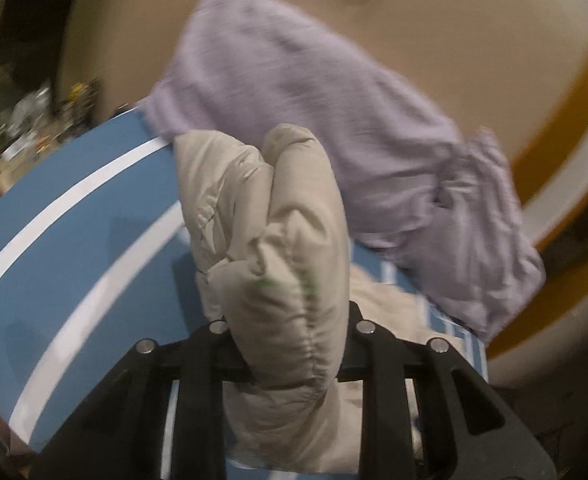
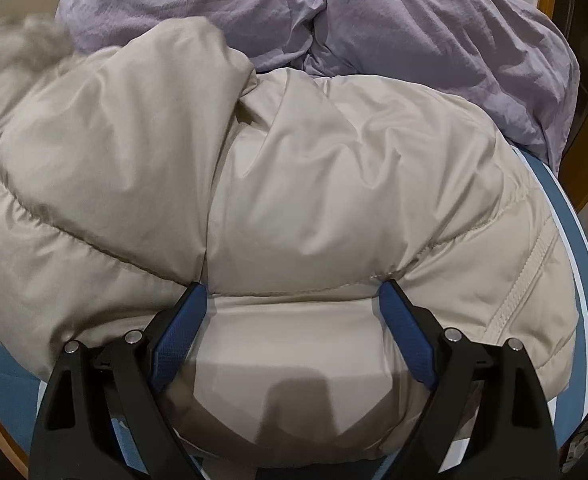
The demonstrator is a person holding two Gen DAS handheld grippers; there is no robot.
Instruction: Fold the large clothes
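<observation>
- The left gripper (image 1: 285, 344) is clamped on a bunched, elastic-edged end of the beige puffer jacket (image 1: 269, 216), probably a sleeve cuff; its pads are buried in the padding and cannot be seen.
- That gathered end stands up in front of the left wrist camera, clear of the blue, white-striped surface (image 1: 73, 224) below it.
- The right gripper (image 2: 291, 312) stands wide open, its blue pads (image 2: 179, 332) pressing into the jacket's body on either side of a padded panel; nothing is pinched between them.
- In the right wrist view the jacket (image 2: 294, 184) lies in a heap over most of the blue surface, reaching close to its right edge (image 2: 574, 256).
- A lilac garment (image 1: 314, 100) lies crumpled past the jacket, touching it, toward the far edge of the surface; it also shows in the right wrist view (image 2: 414, 24).
- Judged from its look, the jacket is light but bulky, soft and springy, with a smooth shell that may slip from a shallow pinch and puff back open after a fold.
- Best holds are likely the firmer parts: cuffs, hem, or stitched seams such as the ribbed one (image 2: 522, 284) at the right, not the slick middle of a panel.
</observation>
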